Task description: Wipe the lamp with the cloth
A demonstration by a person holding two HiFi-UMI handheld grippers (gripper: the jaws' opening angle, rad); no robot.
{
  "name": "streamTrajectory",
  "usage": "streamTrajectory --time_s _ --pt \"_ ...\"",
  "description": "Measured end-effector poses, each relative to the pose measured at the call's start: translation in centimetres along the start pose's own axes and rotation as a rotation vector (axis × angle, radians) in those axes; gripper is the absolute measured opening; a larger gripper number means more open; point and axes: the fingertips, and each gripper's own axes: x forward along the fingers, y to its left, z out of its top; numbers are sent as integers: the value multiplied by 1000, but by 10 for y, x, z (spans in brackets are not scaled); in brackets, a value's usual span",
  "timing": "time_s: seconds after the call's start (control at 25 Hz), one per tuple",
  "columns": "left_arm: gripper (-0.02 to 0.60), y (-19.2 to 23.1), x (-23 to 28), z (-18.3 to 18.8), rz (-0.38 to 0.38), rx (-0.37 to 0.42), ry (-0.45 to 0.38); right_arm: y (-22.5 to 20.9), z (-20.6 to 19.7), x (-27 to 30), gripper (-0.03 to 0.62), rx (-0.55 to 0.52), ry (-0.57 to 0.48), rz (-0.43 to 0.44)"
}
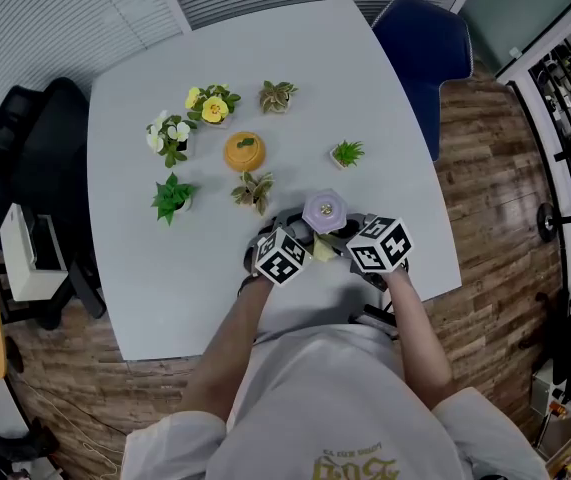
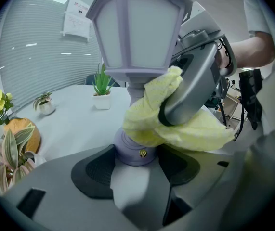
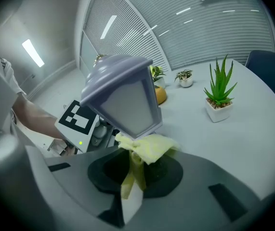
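1. A paper sheet [image 2: 77, 16] hung on the blinds [image 2: 41, 61], its print too small to read. The yellow print on the person's shirt [image 1: 350, 463] was cut off and illegible. The cubes [image 1: 282, 256] on the grippers bore only black-and-white square markers.
2. The lamp [image 1: 324, 211] was a lavender lantern with pale frosted panels, a sloped cap, a narrow stem and a round ribbed base with a small brass screw.
3. It stood on the white table [image 1: 165, 298] near the edge closest to the person, at 6 o'clock of the tabletop. The left gripper [image 2: 136, 163] had its jaws clamped wide around the lamp's base.
4. The right gripper [image 3: 135, 170] had its jaws pinched together on the yellow cloth [image 3: 147, 146], which was bunched against the stem under the lantern head.
5. From the lamp in the head view, a variegated plant [image 1: 254, 189] stood at 10 o'clock. An orange round object [image 1: 244, 152] lay at 11 and a small green potted plant [image 1: 346, 153] stood at 1. A blue chair [image 1: 425, 48] sat farther off at 1.
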Motion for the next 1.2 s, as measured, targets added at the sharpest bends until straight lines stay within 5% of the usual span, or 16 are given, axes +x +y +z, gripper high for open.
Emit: streamTrajectory --time_s 1.2 --pt "285 1 1 0 3 -1 0 -23 -29 14 57 -40 144 -88"
